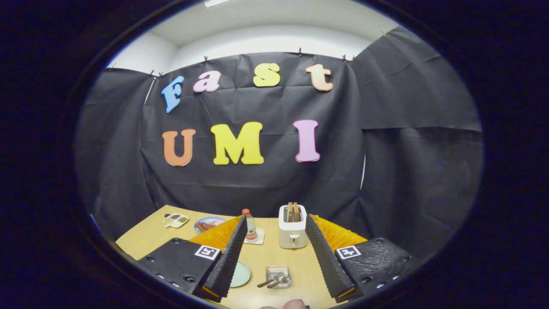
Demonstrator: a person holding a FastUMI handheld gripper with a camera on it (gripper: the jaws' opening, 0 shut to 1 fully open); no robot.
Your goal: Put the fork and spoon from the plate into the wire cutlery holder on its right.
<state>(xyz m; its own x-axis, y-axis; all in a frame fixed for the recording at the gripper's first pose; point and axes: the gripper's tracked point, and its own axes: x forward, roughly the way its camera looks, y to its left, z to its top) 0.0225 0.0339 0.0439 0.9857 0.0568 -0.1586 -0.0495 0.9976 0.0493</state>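
A: Start close in. What are the fingers doing?

B: The gripper (274, 240) has its fingers spread wide and holds nothing. It sits high and back from the work, so the wooden table (300, 268) shows between the two fingers. At the very near edge a fingertip or two of a person's hand (285, 304) peeks in.

A: And the cutlery?

B: Between the fingers, near their bases, stands the wire cutlery holder (278, 276). The fork and spoon (271, 282) look to be in it already, handles leaning out over its near-left rim. I can't tell the two apart at this size.

A: So the plate is bare?

B: The pale green plate (241, 274) lies just left of the holder, partly hidden by the left finger, and the part I can see carries nothing. I judge the task done or nearly so; wide jaws and a raised pose fit a hand that has let go.

A: Farther out?

B: A white toaster (292, 231) with two slices standing in its slots, beyond the holder. Left of it a red-capped bottle (250, 228) on a small mat. Beyond the left finger, a plate of food (208, 224) and a small divided dish (176, 220) near the far-left corner, well apart from the work.
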